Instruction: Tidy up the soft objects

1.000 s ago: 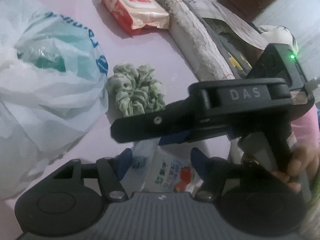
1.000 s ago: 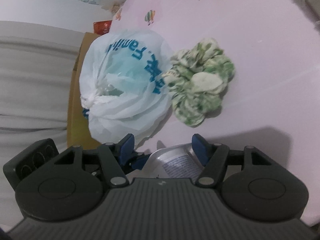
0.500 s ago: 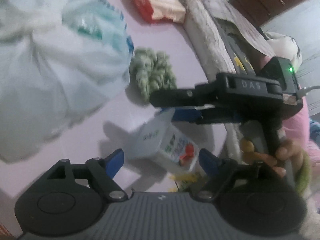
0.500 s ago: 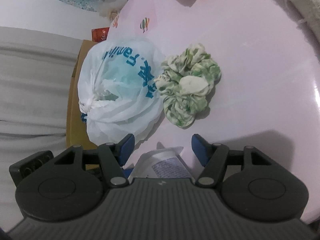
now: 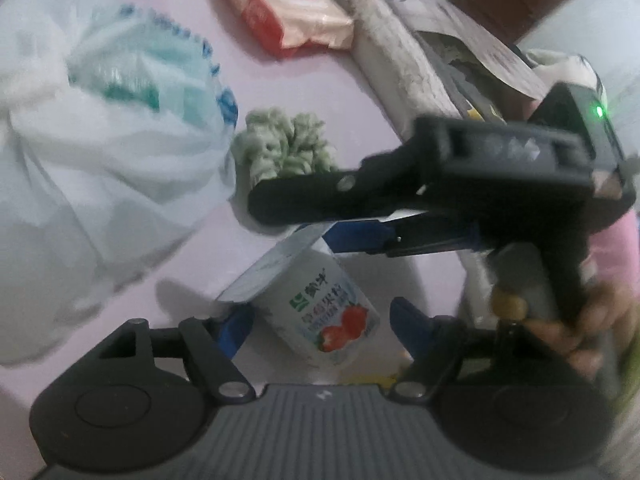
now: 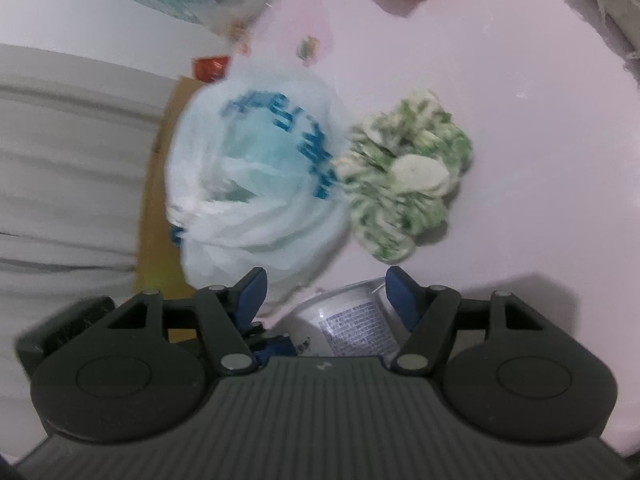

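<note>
A white strawberry yogurt cup (image 5: 320, 312) lies tilted on the pink table (image 5: 304, 92). My left gripper (image 5: 324, 328) is open, with the cup between its blue fingertips. My right gripper (image 6: 324, 292) is open around the same cup (image 6: 352, 324) and shows from the side in the left wrist view (image 5: 360, 220). A green-and-white scrunchie (image 5: 284, 148) lies beyond the cup, beside a knotted white plastic bag (image 5: 100, 152). Both also show in the right wrist view, the scrunchie (image 6: 404, 184) to the right of the bag (image 6: 256, 184).
A red tissue pack (image 5: 284, 12) lies at the far side of the table. A rolled grey cloth (image 5: 396, 60) runs along the right edge. A cardboard box (image 6: 160, 208) stands beyond the bag off the table's edge.
The left gripper's view has shifted, and the yogurt cup now sits lower and nearer, between its fingertips. The right gripper has moved closer to the bag and scrunchie.
</note>
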Demonstrator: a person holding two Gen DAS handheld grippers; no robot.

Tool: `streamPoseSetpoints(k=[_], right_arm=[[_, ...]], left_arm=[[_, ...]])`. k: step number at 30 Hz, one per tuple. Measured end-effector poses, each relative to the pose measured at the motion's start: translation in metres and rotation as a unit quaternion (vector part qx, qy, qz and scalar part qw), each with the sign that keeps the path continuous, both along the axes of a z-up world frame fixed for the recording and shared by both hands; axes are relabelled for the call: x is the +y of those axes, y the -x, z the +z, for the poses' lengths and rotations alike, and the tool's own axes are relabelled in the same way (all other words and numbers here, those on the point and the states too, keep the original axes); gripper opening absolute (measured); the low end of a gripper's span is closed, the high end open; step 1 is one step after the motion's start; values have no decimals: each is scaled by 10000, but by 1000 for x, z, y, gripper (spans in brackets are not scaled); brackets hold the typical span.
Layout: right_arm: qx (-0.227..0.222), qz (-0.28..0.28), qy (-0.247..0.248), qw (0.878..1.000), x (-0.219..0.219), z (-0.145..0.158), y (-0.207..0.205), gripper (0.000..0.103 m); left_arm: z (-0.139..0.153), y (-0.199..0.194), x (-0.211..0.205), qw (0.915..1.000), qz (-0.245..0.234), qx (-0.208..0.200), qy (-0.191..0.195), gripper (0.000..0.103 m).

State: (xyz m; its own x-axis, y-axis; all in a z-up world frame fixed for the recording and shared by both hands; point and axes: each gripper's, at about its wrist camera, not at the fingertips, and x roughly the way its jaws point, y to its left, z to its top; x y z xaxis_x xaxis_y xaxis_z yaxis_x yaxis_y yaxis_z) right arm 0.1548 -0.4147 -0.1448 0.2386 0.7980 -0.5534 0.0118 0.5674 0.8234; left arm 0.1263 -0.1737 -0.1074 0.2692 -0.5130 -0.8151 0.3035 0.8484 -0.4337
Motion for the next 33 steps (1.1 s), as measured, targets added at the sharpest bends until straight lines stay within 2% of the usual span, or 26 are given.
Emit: streamPoseSetpoints(k=[6,10,14,17,19,22,31,33], right_arm=[[-442,-40,-60,9990,-10,17,13,66],[-575,-53,-223,9981,-20,22,31,66],[-566,-203,-204,9980,-27,21,48,65],[-494,-405,-193,9978,-33,17,54,61],[-409,-500,-153,9978,-34,13,56,49],[-285,-554,-152,9979,-30,7,56,38],[-141,-632,-52,9979,-22,-3,57,30],[-149,-651,-44,9978,-21,-3,58,30]], left_arm=[[15,13,-10,9968,-298,-694,-274,73],[27,29,-17,9884,-671,-1266,-499,73],[26,37,-20,9857,-848,-1314,-631,73],[23,40,-15,9870,-805,-1218,-670,73],[22,38,-12,9887,-732,-1145,-639,71],[22,34,-6,9918,-598,-1009,-505,64],[12,34,-13,9873,-708,-1154,-834,62],[11,35,-15,9849,-734,-1243,-954,57]])
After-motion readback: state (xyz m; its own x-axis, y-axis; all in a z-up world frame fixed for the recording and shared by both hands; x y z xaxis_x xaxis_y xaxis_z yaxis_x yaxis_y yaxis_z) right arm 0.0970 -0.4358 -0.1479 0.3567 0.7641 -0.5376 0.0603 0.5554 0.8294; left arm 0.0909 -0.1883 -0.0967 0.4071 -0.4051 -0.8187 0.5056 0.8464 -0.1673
